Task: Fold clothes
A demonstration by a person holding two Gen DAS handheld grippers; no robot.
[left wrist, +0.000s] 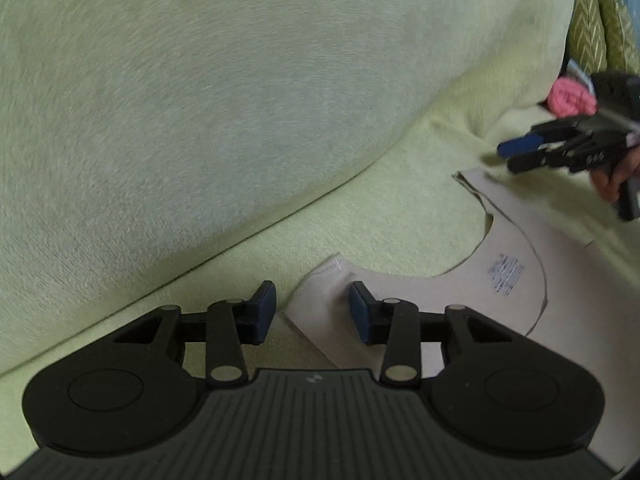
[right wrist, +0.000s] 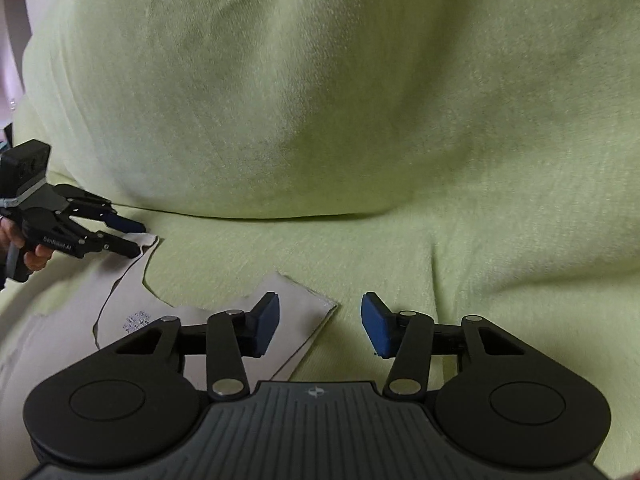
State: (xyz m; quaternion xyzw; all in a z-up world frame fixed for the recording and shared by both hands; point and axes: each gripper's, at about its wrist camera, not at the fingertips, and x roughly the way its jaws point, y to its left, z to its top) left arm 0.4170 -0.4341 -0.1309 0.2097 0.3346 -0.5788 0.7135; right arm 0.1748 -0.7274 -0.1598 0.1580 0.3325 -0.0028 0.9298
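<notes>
A beige top lies flat on a pale green sofa seat, neckline toward the backrest, with a printed label inside the neck. My left gripper is open and hovers over the top's left shoulder strap, which lies between its blue pads without being pinched. My right gripper is open over the other shoulder corner, nothing between its fingers. Each gripper shows in the other's view: the right gripper at the right edge, the left gripper at the left edge.
The sofa backrest rises close behind the top, and the seat is covered in the same green cloth. A pink knitted item and a leaf-patterned green cushion sit at the far right. A hand holds the left gripper's handle.
</notes>
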